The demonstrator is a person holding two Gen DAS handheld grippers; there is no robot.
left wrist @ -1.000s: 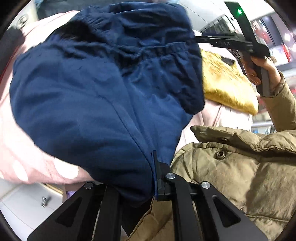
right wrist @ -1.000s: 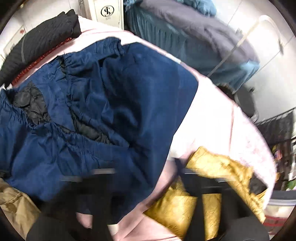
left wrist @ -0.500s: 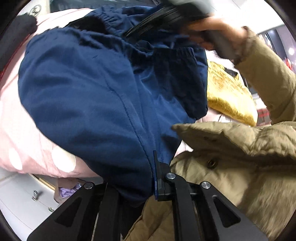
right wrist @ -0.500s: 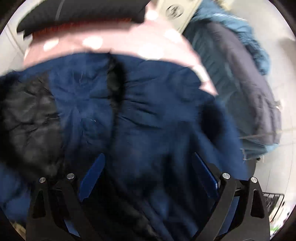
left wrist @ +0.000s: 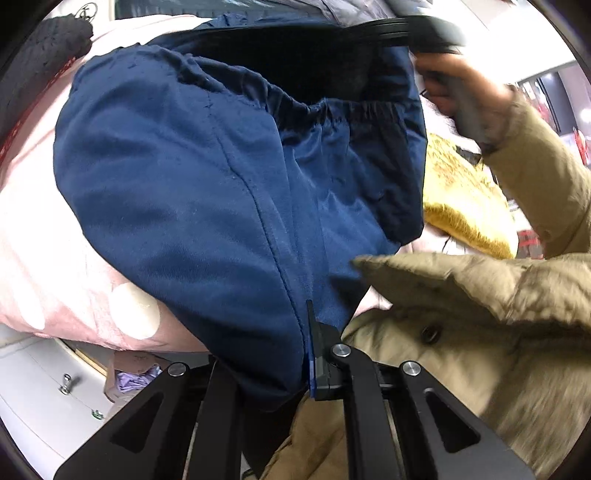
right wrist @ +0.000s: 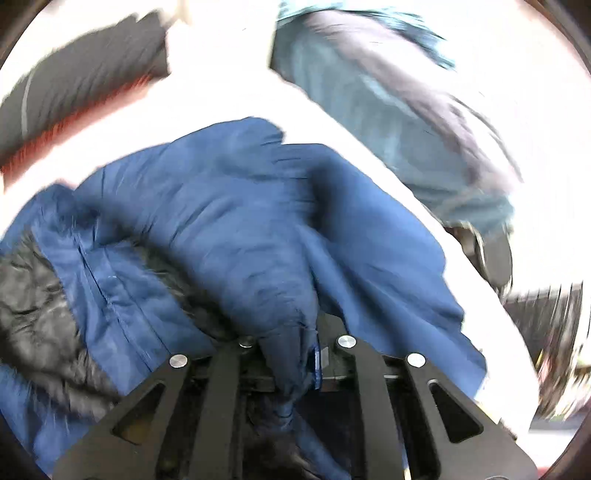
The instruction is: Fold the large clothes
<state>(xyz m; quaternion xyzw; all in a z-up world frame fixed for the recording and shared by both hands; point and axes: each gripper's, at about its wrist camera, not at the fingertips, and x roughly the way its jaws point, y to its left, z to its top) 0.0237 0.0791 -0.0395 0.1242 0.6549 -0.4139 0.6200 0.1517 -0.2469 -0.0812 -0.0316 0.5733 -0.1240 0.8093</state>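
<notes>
A large navy blue jacket (left wrist: 207, 192) with a black lining lies bunched on a pink spotted bed cover (left wrist: 33, 236). My left gripper (left wrist: 295, 354) is shut on a seam edge of the jacket at its near side. My right gripper (right wrist: 299, 350) is shut on a fold of the same jacket (right wrist: 236, 221), near its black lining (right wrist: 33, 325). In the left wrist view the right gripper (left wrist: 384, 27) shows at the top, at the jacket's far edge by the elastic hem.
A mustard yellow garment (left wrist: 465, 199) lies on the bed to the right. The person's olive padded coat (left wrist: 480, 332) fills the lower right. A black and red garment (right wrist: 74, 96) and a teal and grey pile (right wrist: 399, 107) lie beyond the jacket. A white drawer (left wrist: 44, 391) is below the bed.
The right gripper came down from the air onto the jacket's far edge and closed on a fold of it. The left gripper kept its hold on the seam.
</notes>
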